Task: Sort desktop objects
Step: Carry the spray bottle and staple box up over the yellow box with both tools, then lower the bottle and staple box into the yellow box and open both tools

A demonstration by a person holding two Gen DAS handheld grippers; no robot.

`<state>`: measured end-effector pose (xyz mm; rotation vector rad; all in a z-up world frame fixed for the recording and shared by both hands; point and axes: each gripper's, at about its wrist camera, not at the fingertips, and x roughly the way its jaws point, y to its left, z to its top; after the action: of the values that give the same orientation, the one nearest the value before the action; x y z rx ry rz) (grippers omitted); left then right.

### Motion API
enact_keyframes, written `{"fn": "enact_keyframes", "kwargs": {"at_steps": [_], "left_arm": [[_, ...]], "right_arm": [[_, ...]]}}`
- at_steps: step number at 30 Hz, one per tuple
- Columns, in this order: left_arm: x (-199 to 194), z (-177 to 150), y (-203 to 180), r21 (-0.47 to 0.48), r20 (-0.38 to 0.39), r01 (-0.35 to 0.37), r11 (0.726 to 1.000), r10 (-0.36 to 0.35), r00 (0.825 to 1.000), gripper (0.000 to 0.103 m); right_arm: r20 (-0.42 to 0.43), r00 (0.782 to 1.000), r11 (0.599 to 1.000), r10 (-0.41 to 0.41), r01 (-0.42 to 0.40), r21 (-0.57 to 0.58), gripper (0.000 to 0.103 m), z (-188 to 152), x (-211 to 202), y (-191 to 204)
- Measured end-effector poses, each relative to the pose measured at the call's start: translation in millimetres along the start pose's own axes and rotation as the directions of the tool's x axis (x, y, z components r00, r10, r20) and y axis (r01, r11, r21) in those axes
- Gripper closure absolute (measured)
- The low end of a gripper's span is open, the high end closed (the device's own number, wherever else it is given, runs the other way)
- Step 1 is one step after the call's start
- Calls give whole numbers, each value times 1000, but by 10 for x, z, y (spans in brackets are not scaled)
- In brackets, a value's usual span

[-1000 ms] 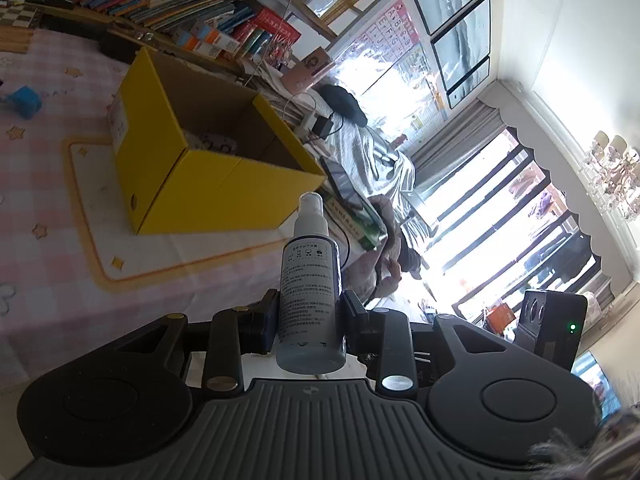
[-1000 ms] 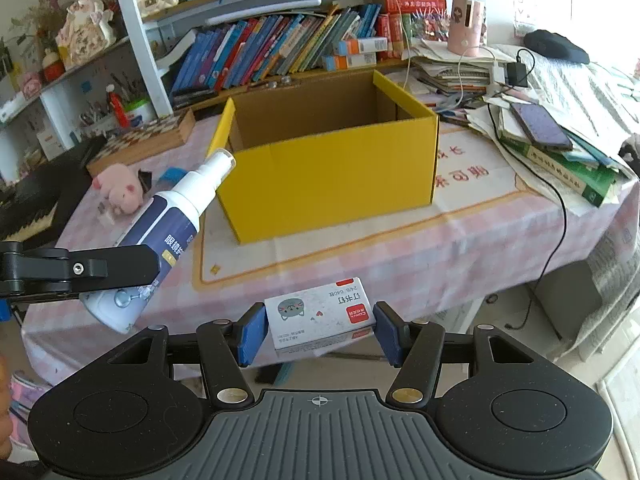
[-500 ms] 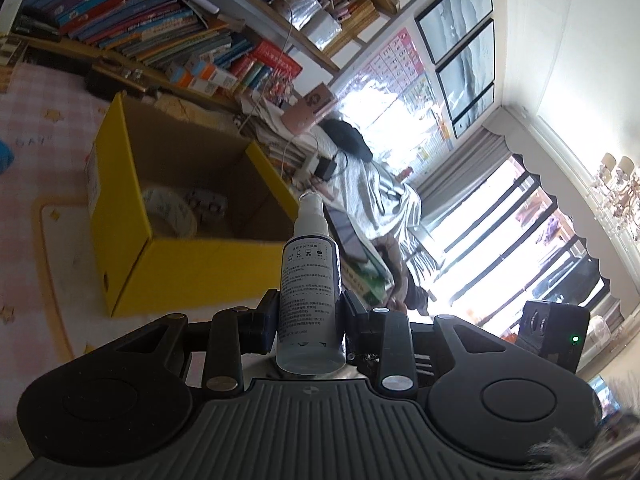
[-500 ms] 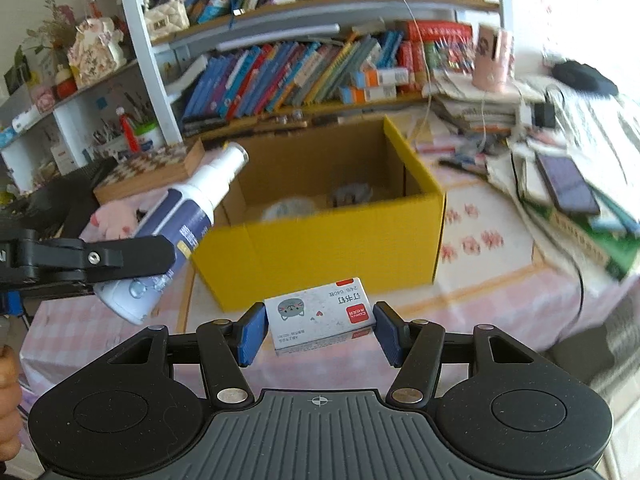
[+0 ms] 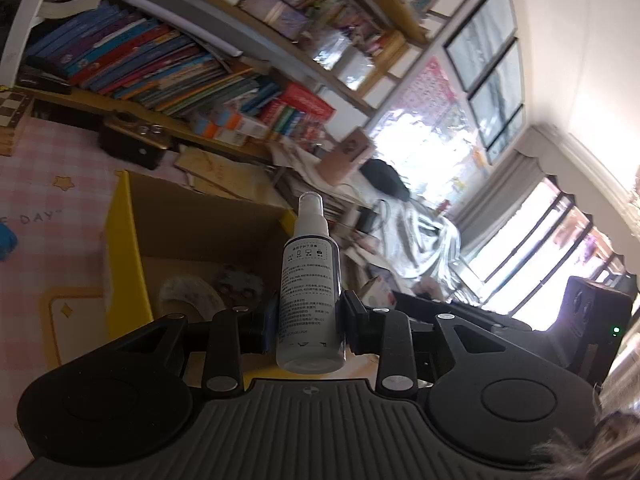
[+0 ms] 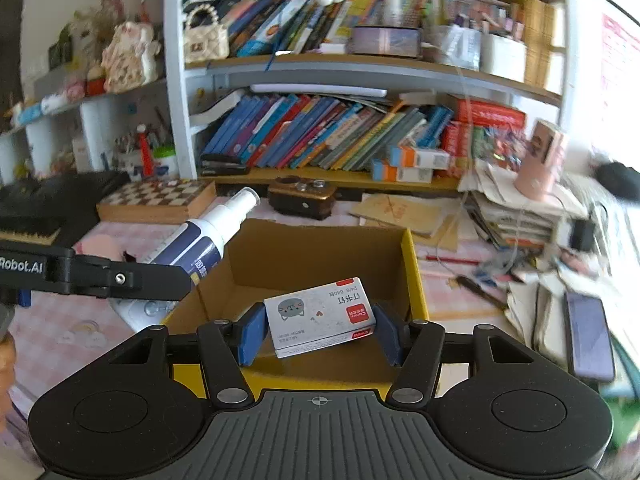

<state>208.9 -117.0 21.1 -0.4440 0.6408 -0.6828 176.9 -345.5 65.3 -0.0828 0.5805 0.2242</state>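
Left gripper [image 5: 309, 322] clamped on upright white spray bottle [image 5: 310, 300], nozzle uppermost, above near edge of open yellow cardboard box [image 6: 414, 280] on pink checked tablecloth [image 5: 48, 184]. Right gripper [image 6: 319, 334] closed on small staple box [image 6: 320, 316], tilted, over box interior. Roll of tape [image 5: 188, 294] inside box; bookshelf [image 6: 320, 136] at far side.

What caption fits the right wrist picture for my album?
Right gripper carries a small white staple box above the open yellow cardboard box.
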Motion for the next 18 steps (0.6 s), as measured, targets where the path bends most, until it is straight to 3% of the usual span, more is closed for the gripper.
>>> {"fn": "enact_keyframes", "kwargs": {"at_steps": [10, 18], "left_arm": [[554, 36, 101, 98, -85, -148, 984, 156, 984, 73], [856, -57, -17, 271, -146, -206, 940, 252, 957, 73]], "right_arm": [[-105, 993, 987, 53, -68, -143, 45, 138, 671, -76], [-251, 966, 967, 68, -126, -222, 45, 58, 1130, -76]]}}
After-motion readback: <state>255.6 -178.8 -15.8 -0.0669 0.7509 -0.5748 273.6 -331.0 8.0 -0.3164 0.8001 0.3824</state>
